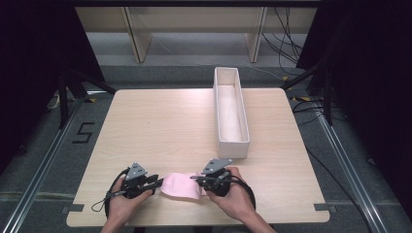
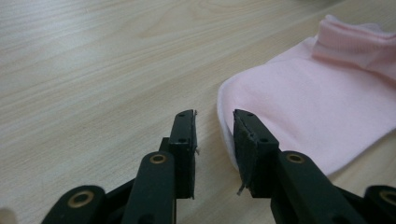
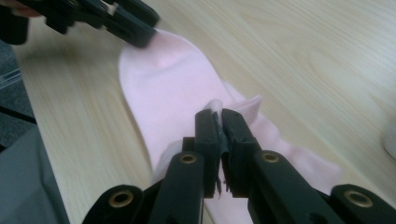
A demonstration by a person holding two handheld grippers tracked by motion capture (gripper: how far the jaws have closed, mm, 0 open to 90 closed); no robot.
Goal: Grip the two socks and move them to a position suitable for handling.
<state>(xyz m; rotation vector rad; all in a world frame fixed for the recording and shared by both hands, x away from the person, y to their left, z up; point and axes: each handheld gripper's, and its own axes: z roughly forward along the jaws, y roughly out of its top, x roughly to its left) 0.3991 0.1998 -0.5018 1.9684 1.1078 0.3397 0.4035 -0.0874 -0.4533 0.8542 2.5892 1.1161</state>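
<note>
Pale wood made up the table [image 1: 160, 121], the largest thing in the scene, and both grippers worked low over its near edge. Beyond the right gripper [image 1: 197, 178], farther from the person, a long white box [image 1: 232, 143] stood on the table with its open top up, well apart from the jaws. Between the two grippers lay a pink sock [image 1: 180, 186], flat on the wood and partly folded over on itself. In the right gripper view, the right gripper [image 3: 220, 122] had its jaws clenched on a raised fold of the sock [image 3: 173, 88], the cloth pinched between the pads and pulled up a little from the layer beneath. In the left gripper view, the left gripper [image 2: 214, 122] stood at the rounded end of the sock [image 2: 303, 102], its jaws still apart with a gap between them; the right-hand jaw lay over the sock's edge while the left-hand jaw sat over bare wood, and the pads did not press the cloth.
</note>
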